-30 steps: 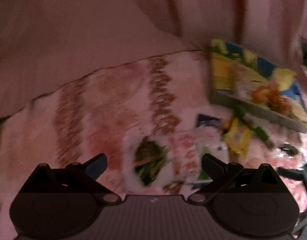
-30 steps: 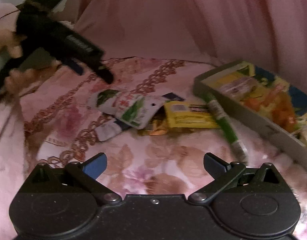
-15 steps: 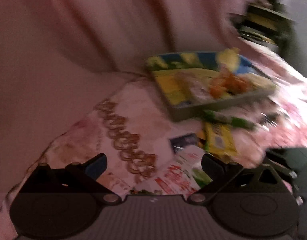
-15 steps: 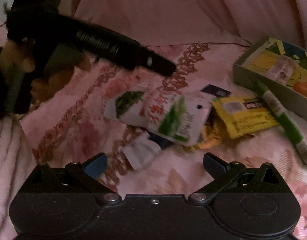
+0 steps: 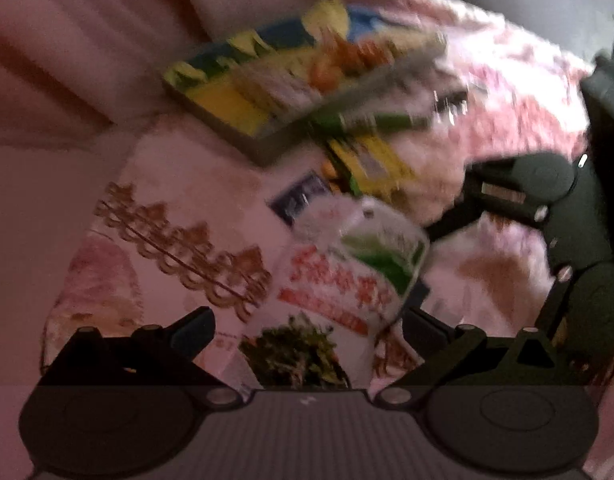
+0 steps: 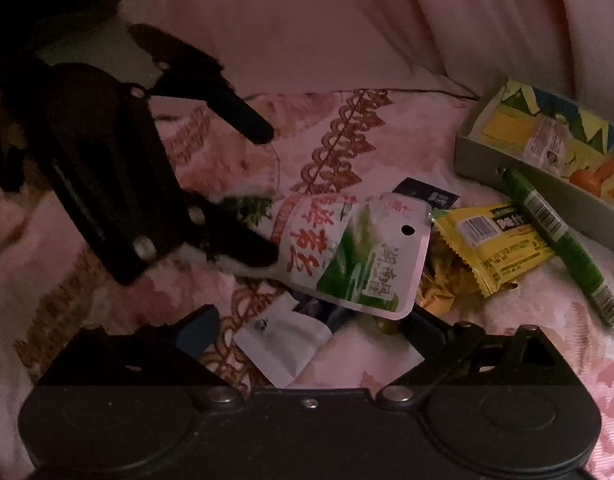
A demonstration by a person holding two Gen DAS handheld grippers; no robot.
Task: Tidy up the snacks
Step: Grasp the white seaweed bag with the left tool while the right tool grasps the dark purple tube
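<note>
Left gripper gapes around pouch, not pinching; right gripper wide, closing, holds nothing.

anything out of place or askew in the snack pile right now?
Yes. The white-green pouch lies crooked across a small white packet and a gold wrapper. The green stick leans on the box wall instead of lying inside. Loose pile, nothing torn or spilled.

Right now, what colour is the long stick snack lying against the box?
Green, with a white barcode patch; the stick snack shows best in the right wrist view.
</note>
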